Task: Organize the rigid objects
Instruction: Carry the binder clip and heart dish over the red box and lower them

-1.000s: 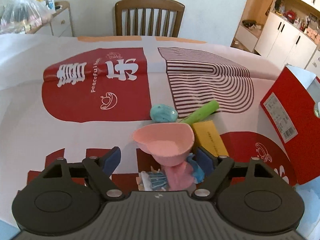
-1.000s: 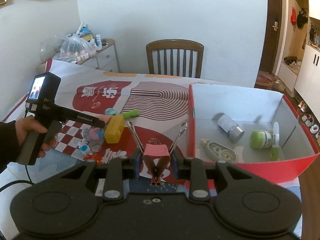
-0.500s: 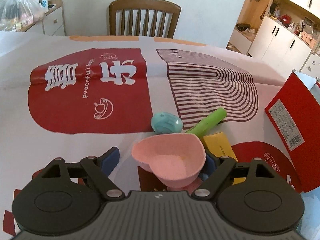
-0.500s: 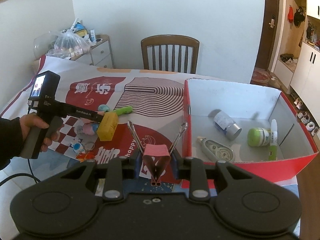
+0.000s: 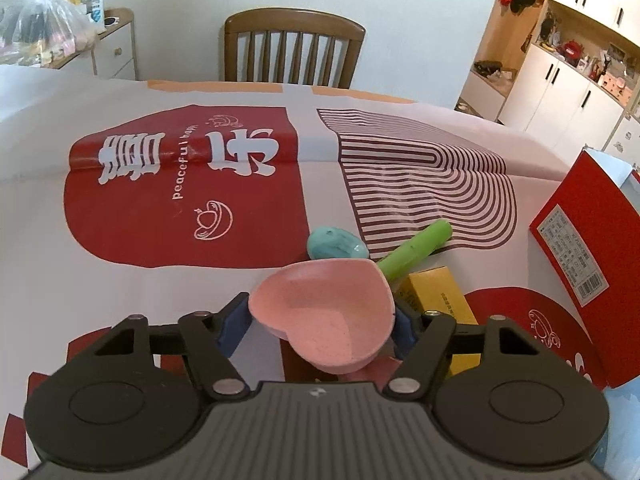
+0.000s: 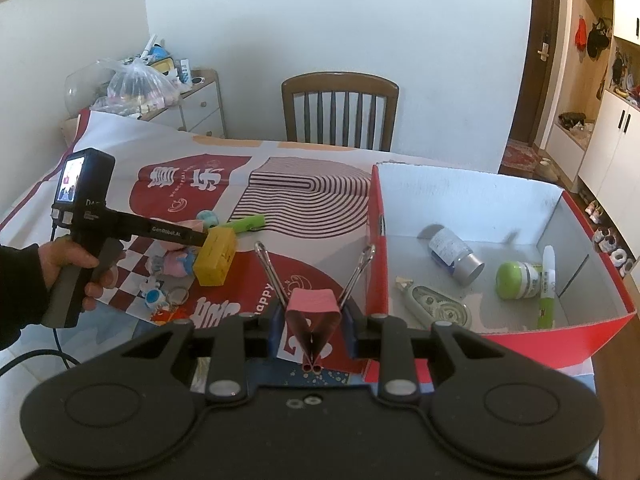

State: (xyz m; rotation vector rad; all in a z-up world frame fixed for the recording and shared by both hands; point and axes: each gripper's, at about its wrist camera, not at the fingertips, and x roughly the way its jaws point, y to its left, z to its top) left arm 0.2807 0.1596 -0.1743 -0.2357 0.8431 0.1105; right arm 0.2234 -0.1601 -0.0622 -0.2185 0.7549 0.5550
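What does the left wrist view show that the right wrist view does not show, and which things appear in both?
Only the left wrist view shows the left gripper from behind, its jaws just closing, pads against the pink heart-shaped dish.

Only the right wrist view shows the right gripper shut on the pink binder clip, the inside of the red box with a correction tape and a green-capped jar, and the person's hand.

Both show the yellow box, the green tube and the chair.
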